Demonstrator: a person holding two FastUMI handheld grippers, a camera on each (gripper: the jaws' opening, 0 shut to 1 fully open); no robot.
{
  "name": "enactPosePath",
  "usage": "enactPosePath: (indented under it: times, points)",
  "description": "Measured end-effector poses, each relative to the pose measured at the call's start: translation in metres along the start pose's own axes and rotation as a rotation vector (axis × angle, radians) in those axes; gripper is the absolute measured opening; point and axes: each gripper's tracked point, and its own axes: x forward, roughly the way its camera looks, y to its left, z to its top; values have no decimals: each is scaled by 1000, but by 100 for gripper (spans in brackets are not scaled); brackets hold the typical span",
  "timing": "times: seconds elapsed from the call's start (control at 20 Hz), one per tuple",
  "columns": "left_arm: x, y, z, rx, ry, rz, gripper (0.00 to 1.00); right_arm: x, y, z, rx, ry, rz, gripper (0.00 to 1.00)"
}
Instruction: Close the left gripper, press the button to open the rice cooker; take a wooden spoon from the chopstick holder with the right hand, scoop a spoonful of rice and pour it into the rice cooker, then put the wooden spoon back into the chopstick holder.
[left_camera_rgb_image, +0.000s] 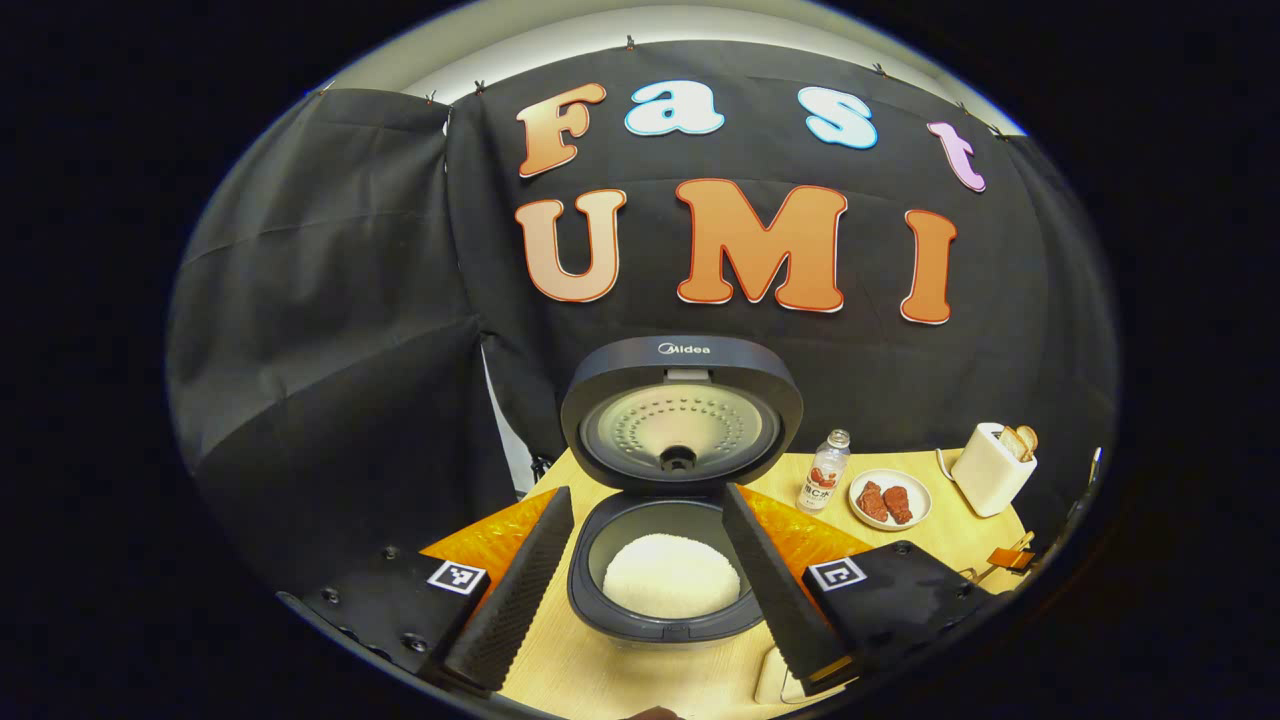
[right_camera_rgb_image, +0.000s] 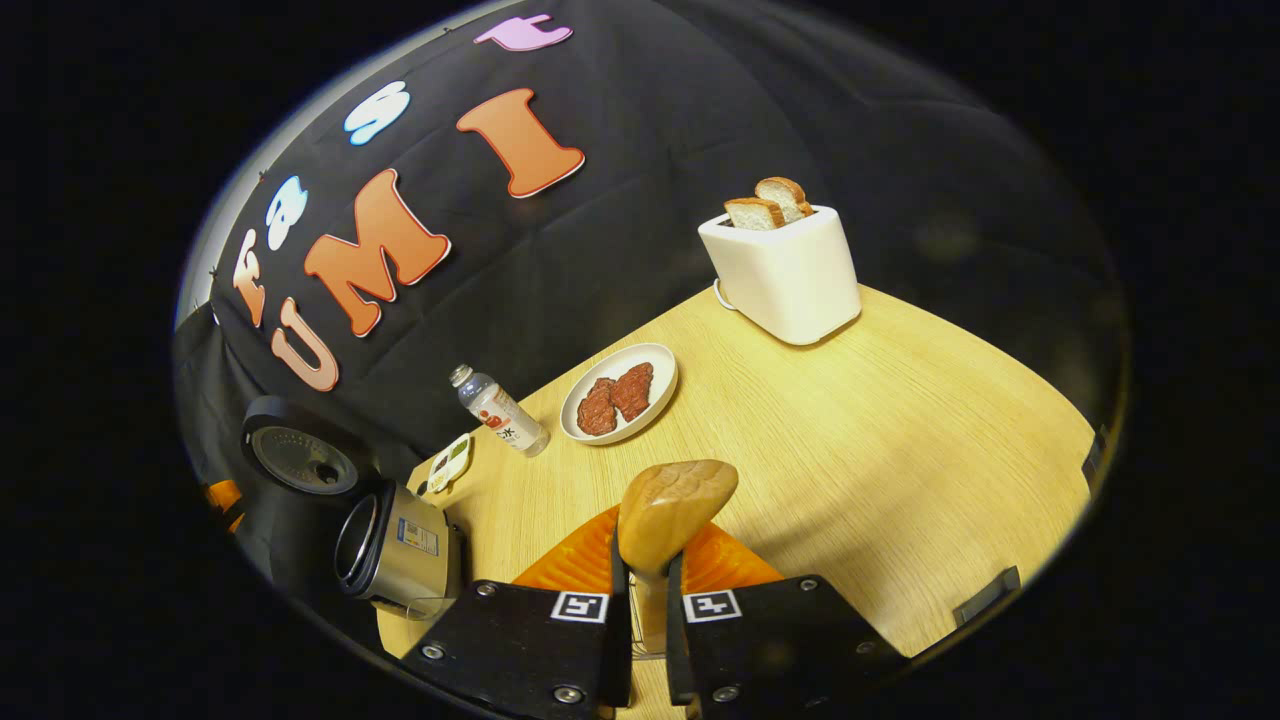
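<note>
rice cooker (left_camera_rgb_image: 668, 590) lid up, rice in pot | left gripper (left_camera_rgb_image: 650, 590) jaws spread, holding nothing | right gripper (right_camera_rgb_image: 648, 600) jaws clenched on wooden spoon (right_camera_rgb_image: 672, 510) handle, bowl up, no rice on it | likely light, stiff, smooth; hold mid-handle, firm

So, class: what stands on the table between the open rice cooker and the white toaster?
In the left gripper view, a small clear bottle, then a white plate of brown meat.
</note>
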Motion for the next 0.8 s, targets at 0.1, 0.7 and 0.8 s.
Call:
enactPosePath:
  times: [0.1, 0.7, 0.8]
  points:
    - [10, -1, 5, -18, 8, -16, 100, -4, 0, -2, 22, 22, 15, 17]
    - [114, -31, 123, -65, -1, -101, 98, -61, -18, 42, -175, -38, -92, 84]
    - [138, -36, 119, -51, 56, -94, 99, -69, -12, 50, -214, -44, -92, 85]
